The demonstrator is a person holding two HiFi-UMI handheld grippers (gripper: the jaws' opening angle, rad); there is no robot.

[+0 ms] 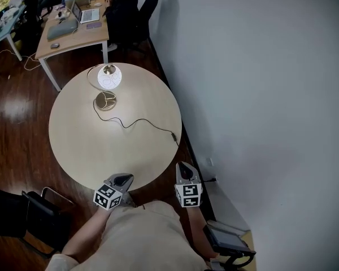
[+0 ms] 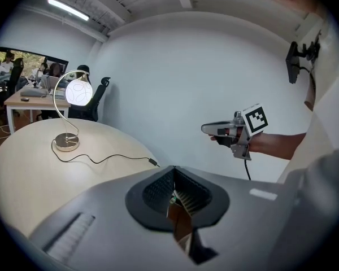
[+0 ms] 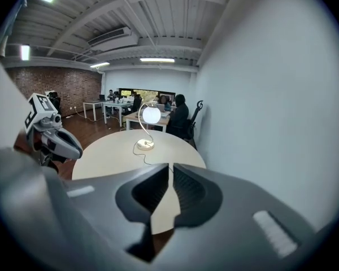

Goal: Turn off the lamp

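Note:
A lamp [image 1: 109, 77] with a glowing white globe, a curved gold stem and a round gold base [image 1: 105, 101] stands at the far side of the round beige table [image 1: 85, 145]. Its black cord [image 1: 147, 122] trails toward the right rim. My left gripper [image 1: 123, 179] and right gripper [image 1: 184, 168] hover at the near edge, well short of the lamp. Both are shut with nothing between the jaws. The left gripper view shows the lamp [image 2: 79, 92] at far left and the right gripper [image 2: 214, 130] alongside. In the right gripper view the lamp [image 3: 151, 114] is straight ahead.
A white wall [image 1: 260, 95] runs close along the table's right side. Beyond the table is a wooden desk [image 1: 73, 33] with laptops and seated people. A black chair [image 1: 22, 213] stands at the near left, and a dark office chair [image 1: 150, 4] by the wall.

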